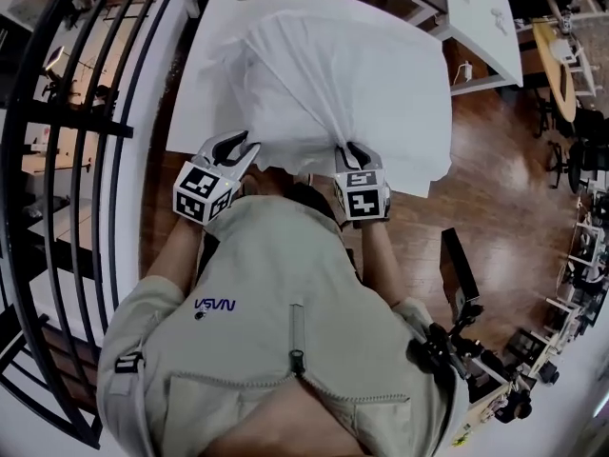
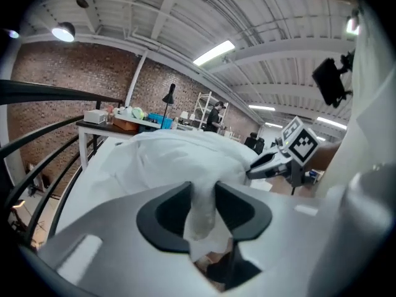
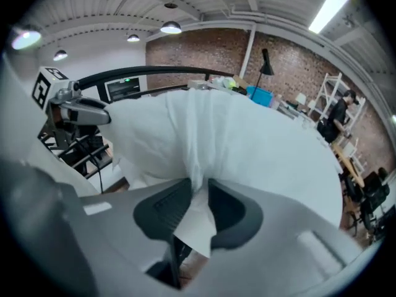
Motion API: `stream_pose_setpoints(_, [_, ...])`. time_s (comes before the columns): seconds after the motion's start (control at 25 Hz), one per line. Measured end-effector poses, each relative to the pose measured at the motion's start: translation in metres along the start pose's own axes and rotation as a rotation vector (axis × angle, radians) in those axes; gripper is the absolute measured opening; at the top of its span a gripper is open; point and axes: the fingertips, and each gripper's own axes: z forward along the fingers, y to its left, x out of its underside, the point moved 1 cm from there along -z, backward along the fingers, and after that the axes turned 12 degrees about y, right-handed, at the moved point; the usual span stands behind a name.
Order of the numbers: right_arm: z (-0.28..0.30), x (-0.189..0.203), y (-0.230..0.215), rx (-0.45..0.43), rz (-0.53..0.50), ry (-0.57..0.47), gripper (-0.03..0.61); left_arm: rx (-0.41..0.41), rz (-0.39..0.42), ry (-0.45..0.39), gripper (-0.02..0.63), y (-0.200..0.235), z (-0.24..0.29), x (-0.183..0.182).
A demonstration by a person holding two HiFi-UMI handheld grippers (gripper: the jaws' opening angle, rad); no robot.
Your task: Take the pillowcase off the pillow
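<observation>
White fabric pillowcase [image 1: 324, 93] lies bunched across the white table [image 1: 214, 36], spilling over its right-hand edge. The pillow inside reads only as bulk under the cloth; I can't see it directly.

Both claws have the case at the table's near edge. My left gripper [image 2: 201, 200] is clamped on a thin twist of the white cloth, pads pressing it from both sides. My right gripper [image 3: 199, 193] is pinched on another gathered fold, and the cloth fans up tight from its jaws.

I judge this to be the gripping stage — the cover is held, and the pillow isn't out yet. To do it well I'd want fabric only in each pinch, no stuffing. I'd draw the two holds apart to find the open end, then shake the pillow down and away rather than dragging the whole bundle toward me.

Around it: a black metal railing [image 1: 86, 112] curves close along the table's left side, so the left elbow has little room. A second white table [image 1: 485, 17] stands beyond the far right corner, with wooden floor [image 1: 504, 188] between — free space to swing the case that way.
</observation>
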Motion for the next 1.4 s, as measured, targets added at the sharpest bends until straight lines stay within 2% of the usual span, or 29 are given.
stream_pose_setpoints(0.08, [-0.021, -0.011, 0.004, -0.078, -0.001, -0.033, 0.108, 0.009, 0.004, -0.075, 0.162, -0.003, -0.018, -0.030])
stream_pose_setpoints(0.16, [-0.045, -0.034, 0.010, -0.152, -0.019, -0.107, 0.115, -0.020, -0.008, -0.149, 0.183, 0.007, -0.027, -0.060])
stream_pose_setpoints(0.24, [-0.066, -0.065, 0.015, -0.207, -0.051, -0.201, 0.114, -0.063, -0.047, -0.177, 0.204, 0.027, -0.021, -0.081])
stream_pose_setpoints(0.28, [-0.073, -0.082, 0.017, -0.230, -0.068, -0.245, 0.114, -0.081, -0.074, -0.175, 0.204, 0.039, -0.013, -0.088])
stream_pose_setpoints(0.4, [-0.076, -0.129, 0.018, -0.253, -0.128, -0.332, 0.115, -0.113, -0.154, -0.114, 0.266, 0.073, 0.024, -0.099])
stream_pose_setpoints(0.56, [-0.047, -0.178, 0.013, -0.232, -0.189, -0.337, 0.115, -0.107, -0.235, 0.028, 0.325, 0.102, 0.068, -0.084])
stream_pose_setpoints(0.64, [-0.029, -0.197, 0.011, -0.224, -0.215, -0.314, 0.121, -0.057, -0.297, 0.042, 0.327, 0.101, 0.076, -0.079])
stream_pose_setpoints(0.72, [-0.010, -0.214, 0.011, -0.220, -0.247, -0.281, 0.156, 0.014, -0.328, 0.040, 0.260, 0.091, 0.078, -0.078])
stream_pose_setpoints(0.8, [0.006, -0.229, 0.018, -0.229, -0.276, -0.249, 0.173, 0.071, -0.306, 0.054, 0.179, 0.078, 0.078, -0.077])
stream_pose_setpoints(0.92, [0.023, -0.243, 0.034, -0.231, -0.362, -0.195, 0.198, 0.087, -0.230, 0.066, 0.078, 0.062, 0.071, -0.078])
stream_pose_setpoints(1.04, [0.041, -0.244, 0.044, -0.181, -0.500, -0.119, 0.195, 0.068, -0.177, 0.052, 0.040, 0.052, 0.064, -0.082])
stream_pose_setpoints(1.08, [0.044, -0.243, 0.046, -0.170, -0.526, -0.108, 0.172, 0.057, -0.156, 0.055, 0.035, 0.050, 0.062, -0.081])
stream_pose_setpoints(1.16, [0.043, -0.244, 0.046, -0.155, -0.532, -0.126, 0.047, 0.046, -0.122, 0.054, 0.031, 0.044, 0.057, -0.080])
stream_pose_setpoints(1.2, [0.038, -0.248, 0.044, -0.153, -0.518, -0.148, 0.011, 0.045, -0.111, 0.042, 0.029, 0.042, 0.054, -0.080])
stream_pose_setpoints(1.32, [0.023, -0.263, 0.034, -0.133, -0.470, -0.224, 0.009, 0.039, -0.072, -0.001, 0.025, 0.034, 0.042, -0.087])
stream_pose_setpoints(1.4, [0.016, -0.275, 0.013, -0.058, -0.422, -0.273, 0.006, 0.037, -0.020, 0.014, 0.021, 0.026, 0.036, -0.085])
